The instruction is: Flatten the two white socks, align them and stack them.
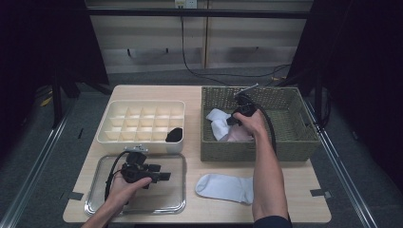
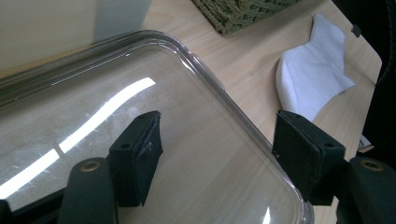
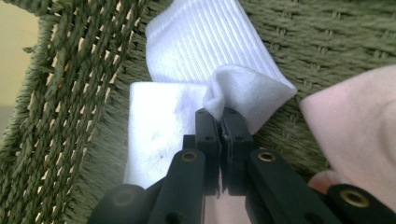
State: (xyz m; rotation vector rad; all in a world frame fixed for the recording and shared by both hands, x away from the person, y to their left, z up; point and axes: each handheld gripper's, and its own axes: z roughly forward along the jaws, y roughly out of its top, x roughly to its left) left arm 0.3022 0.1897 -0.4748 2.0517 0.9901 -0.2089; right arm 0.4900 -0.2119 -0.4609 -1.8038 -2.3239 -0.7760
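Right gripper view: right gripper (image 3: pixel 222 122) pinches only a small fold of the white sock (image 3: pixel 196 51) inside the wicker basket (image 3: pixel 60 93); it could slip free when lifted. Left gripper (image 2: pixel 217 144) gapes wide, holding nothing.

Cream compartmented organiser box (image 1: pixel 141 121) sits back-left on my pale wooden worktop (image 1: pixel 285 190), green woven wicker basket (image 1: pixel 285 124) back-right, clear plastic tray (image 1: pixel 161 199) front-left, flat white sock (image 1: pixel 224 187) right of tray.
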